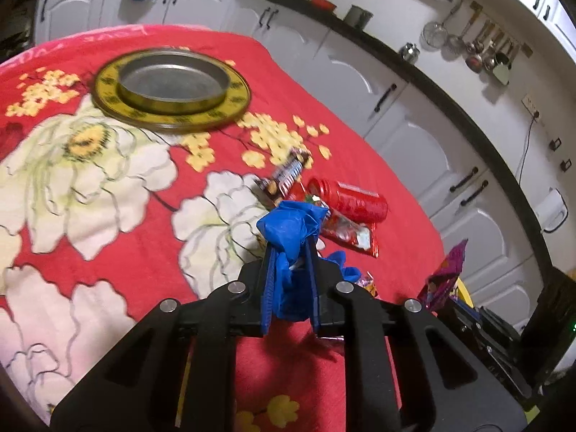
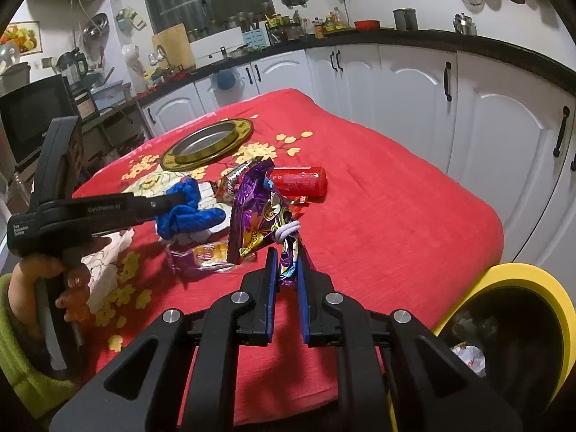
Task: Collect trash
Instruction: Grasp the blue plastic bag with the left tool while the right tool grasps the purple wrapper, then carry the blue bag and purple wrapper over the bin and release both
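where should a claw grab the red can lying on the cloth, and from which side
Take the red can across the middle of its round body, coming down from above with the fingers on its two long sides. It lies on its side on the red cloth, so the ends face sideways and offer less to pinch. A wrapper lies against it on the near side, so the far half looks clearer.
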